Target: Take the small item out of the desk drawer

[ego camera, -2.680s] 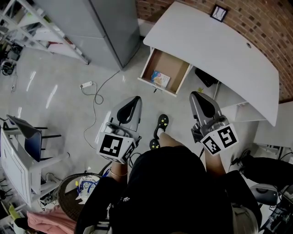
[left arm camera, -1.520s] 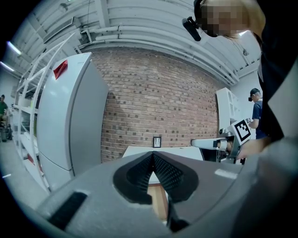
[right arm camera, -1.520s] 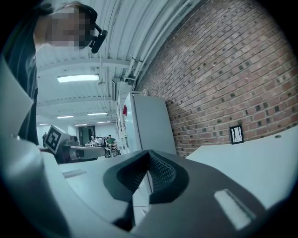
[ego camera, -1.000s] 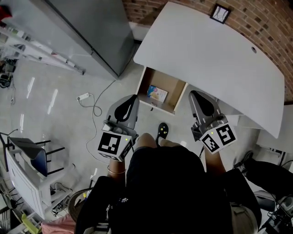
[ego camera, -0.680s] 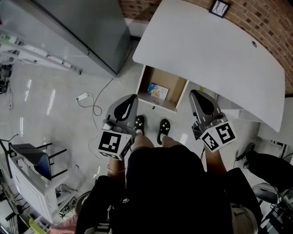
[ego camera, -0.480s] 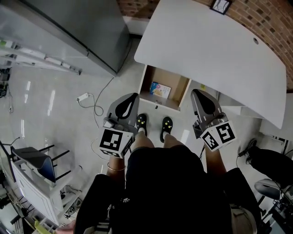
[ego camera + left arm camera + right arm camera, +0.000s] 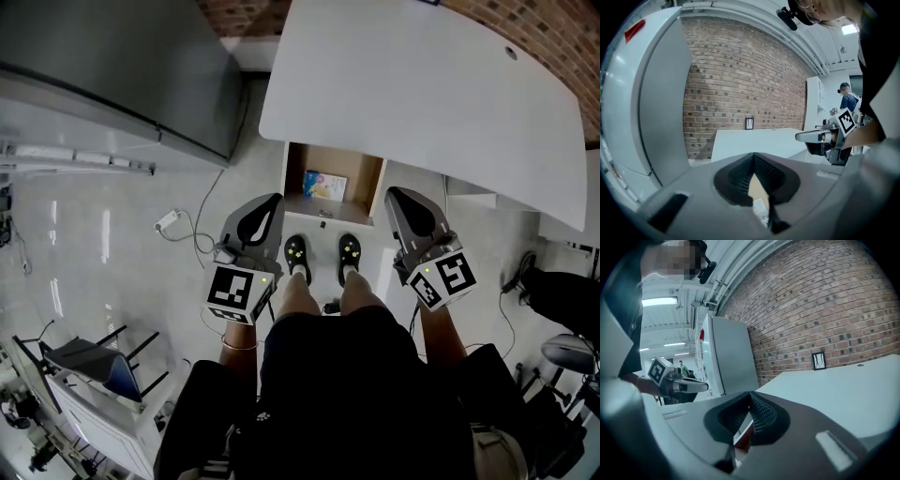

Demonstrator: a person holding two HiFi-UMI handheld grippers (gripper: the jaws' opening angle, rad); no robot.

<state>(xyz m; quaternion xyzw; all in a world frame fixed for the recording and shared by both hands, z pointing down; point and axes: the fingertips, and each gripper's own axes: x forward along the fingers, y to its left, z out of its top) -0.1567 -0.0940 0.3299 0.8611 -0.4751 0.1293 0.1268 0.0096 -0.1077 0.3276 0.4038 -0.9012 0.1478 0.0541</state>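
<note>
A white desk [image 7: 422, 84] stands ahead with its wooden drawer [image 7: 297, 178] pulled open. A small light-blue printed item [image 7: 325, 185] lies flat inside it. My left gripper [image 7: 270, 202] hovers shut just left of the drawer's front edge, with nothing held. My right gripper [image 7: 401, 196] is shut and empty just right of the drawer. In the left gripper view the shut jaws [image 7: 753, 158] point over the desk top [image 7: 754, 139], and the item [image 7: 761, 207] shows below them. The right gripper view shows its shut jaws [image 7: 750, 397] against the desk top [image 7: 834, 385].
A tall grey cabinet [image 7: 122, 75] stands left of the desk against a brick wall [image 7: 740, 79]. A power strip with its cable [image 7: 169, 220] lies on the floor to the left. The person's feet in black shoes [image 7: 298, 253] stand at the drawer front. A chair [image 7: 94, 361] is at lower left.
The person has stepped up to the desk, so the open drawer now lies right ahead between the grippers. Both grippers stayed shut and empty.
</note>
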